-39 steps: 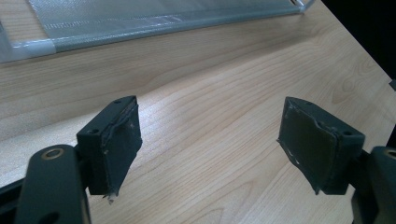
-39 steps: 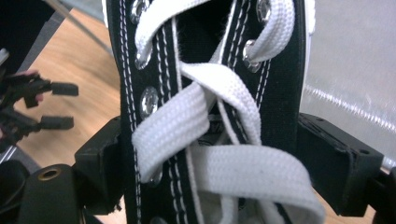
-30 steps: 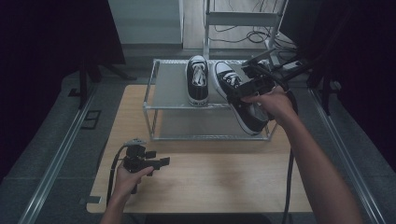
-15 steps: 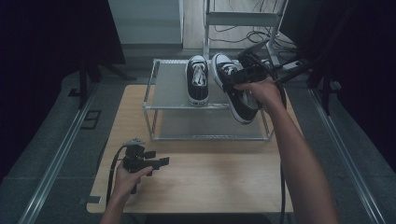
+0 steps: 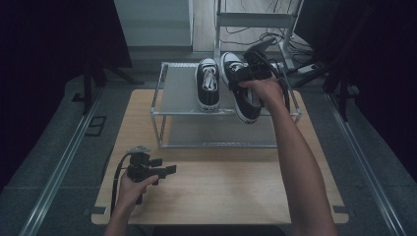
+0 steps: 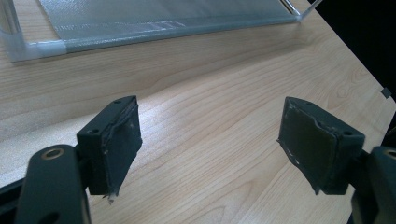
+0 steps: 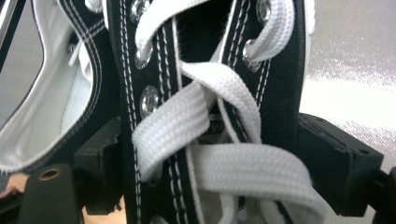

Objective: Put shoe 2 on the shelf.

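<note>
The right gripper [image 5: 244, 78] is clamped on a black canvas sneaker [image 5: 241, 96], one jaw on each side of the laced upper; in the right gripper view the white laces [image 7: 210, 140] run between the two jaws. The held sneaker is tilted above the top shelf of the metal shoe rack [image 5: 179, 88], its toe overhanging the rack's front rail. A second black sneaker [image 5: 207, 83] stands flat on that shelf, just beside the held one. Sneakers: two. The shelf left of the pair is bare.

The left gripper [image 5: 164, 170] sits low over the wooden table [image 5: 221, 187], near its front left corner, jaws parted with nothing between them. Open tabletop lies between it and the rack.
</note>
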Demonstrator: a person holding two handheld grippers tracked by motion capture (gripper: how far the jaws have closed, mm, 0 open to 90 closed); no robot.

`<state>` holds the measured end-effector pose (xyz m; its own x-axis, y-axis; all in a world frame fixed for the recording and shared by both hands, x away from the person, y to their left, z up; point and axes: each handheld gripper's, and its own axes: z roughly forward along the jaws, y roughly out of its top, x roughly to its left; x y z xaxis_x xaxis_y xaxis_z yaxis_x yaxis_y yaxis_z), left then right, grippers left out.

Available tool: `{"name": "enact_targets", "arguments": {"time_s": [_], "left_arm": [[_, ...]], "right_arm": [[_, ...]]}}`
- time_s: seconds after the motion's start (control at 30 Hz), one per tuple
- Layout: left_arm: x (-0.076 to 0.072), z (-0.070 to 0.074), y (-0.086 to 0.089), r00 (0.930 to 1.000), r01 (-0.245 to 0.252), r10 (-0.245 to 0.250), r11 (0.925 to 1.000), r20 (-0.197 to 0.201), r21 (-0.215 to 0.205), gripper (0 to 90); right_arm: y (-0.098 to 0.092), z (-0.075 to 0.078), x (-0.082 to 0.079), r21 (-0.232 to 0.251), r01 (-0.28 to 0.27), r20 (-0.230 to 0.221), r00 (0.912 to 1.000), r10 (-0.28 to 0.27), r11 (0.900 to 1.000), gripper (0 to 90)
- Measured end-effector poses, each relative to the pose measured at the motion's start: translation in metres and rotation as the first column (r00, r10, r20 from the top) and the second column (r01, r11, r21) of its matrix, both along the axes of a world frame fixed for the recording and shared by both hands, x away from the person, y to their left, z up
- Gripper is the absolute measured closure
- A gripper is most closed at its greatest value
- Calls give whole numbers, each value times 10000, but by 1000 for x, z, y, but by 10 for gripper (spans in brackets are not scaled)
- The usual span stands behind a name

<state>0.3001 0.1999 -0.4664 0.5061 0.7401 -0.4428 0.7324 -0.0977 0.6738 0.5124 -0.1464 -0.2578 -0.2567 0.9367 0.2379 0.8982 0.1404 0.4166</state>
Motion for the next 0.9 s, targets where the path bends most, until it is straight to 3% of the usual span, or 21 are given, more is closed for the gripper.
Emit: {"name": "enact_targets", "arguments": {"time_s": [0.23, 0.63, 0.9], "left_arm": [[0, 0, 2, 10000, -42, 41, 10000, -31, -54, 209], [-1, 0, 4, 10000, -57, 57, 9999, -22, -138, 210], [-1, 1, 7, 9999, -146, 146, 9998, 4, -151, 210]], "right_arm": [[8, -2, 11, 61, 426, -82, 9991, -426, 9991, 166], [13, -4, 34, 462, 1481, -350, 9886, -1466, 9879, 166], [18, -10, 44, 1069, 2181, -583, 9753, -2129, 9701, 166]]}}
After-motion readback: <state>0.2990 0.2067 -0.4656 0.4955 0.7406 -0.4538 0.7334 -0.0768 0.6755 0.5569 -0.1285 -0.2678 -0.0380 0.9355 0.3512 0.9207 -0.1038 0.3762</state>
